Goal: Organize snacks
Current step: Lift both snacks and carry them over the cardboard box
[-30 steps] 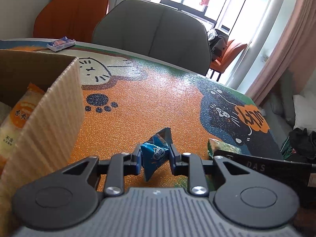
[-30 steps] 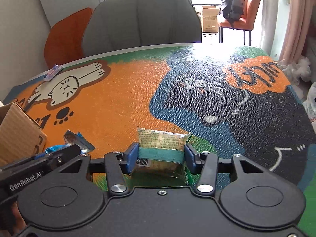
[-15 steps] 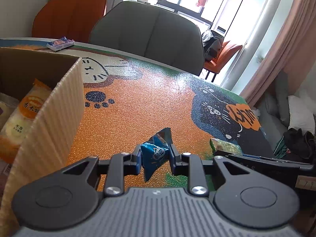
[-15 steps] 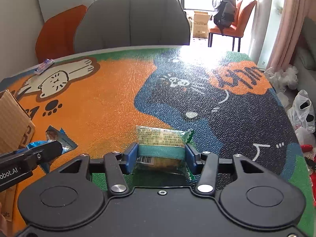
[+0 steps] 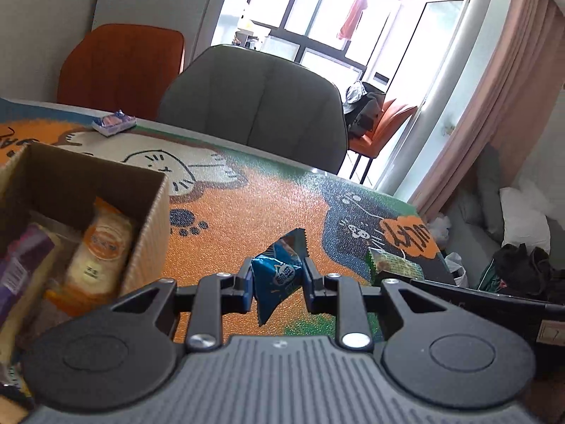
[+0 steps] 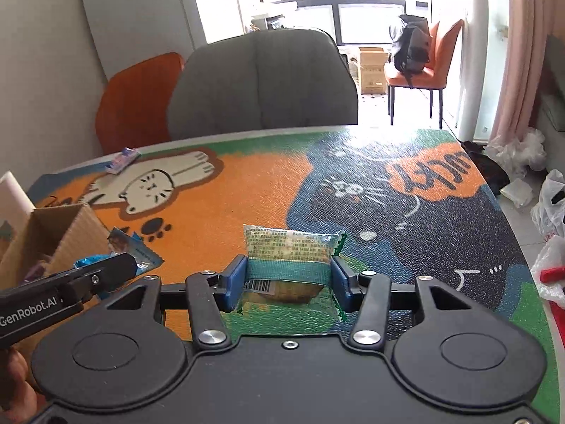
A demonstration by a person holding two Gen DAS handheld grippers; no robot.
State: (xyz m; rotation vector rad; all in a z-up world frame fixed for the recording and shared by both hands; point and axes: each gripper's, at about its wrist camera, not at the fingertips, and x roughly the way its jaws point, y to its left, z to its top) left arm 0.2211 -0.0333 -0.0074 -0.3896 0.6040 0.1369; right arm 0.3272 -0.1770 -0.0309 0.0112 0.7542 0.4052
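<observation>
My left gripper (image 5: pixel 278 275) is shut on a small blue snack packet (image 5: pixel 279 275), held above the cat-patterned table mat. To its left stands an open cardboard box (image 5: pixel 148 226) with several snack packs inside, among them an orange-labelled one (image 5: pixel 102 251). My right gripper (image 6: pixel 287 275) is shut on a green-and-yellow wrapped snack (image 6: pixel 289 247), lifted over the mat. In the right wrist view the left gripper (image 6: pixel 116 268) and its blue packet (image 6: pixel 130 247) show at the left beside the box (image 6: pixel 70 233). The green snack (image 5: pixel 395 266) also shows at the right of the left wrist view.
A small pink-and-blue packet (image 5: pixel 113 123) lies near the table's far edge. A grey chair (image 6: pixel 263 84) and an orange chair (image 6: pixel 134 102) stand behind the table. Plastic bags (image 6: pixel 551 219) lie on the floor off the table's right edge.
Both grippers have risen with their snacks still gripped. The left view now looks down into the box, showing more of its contents.
</observation>
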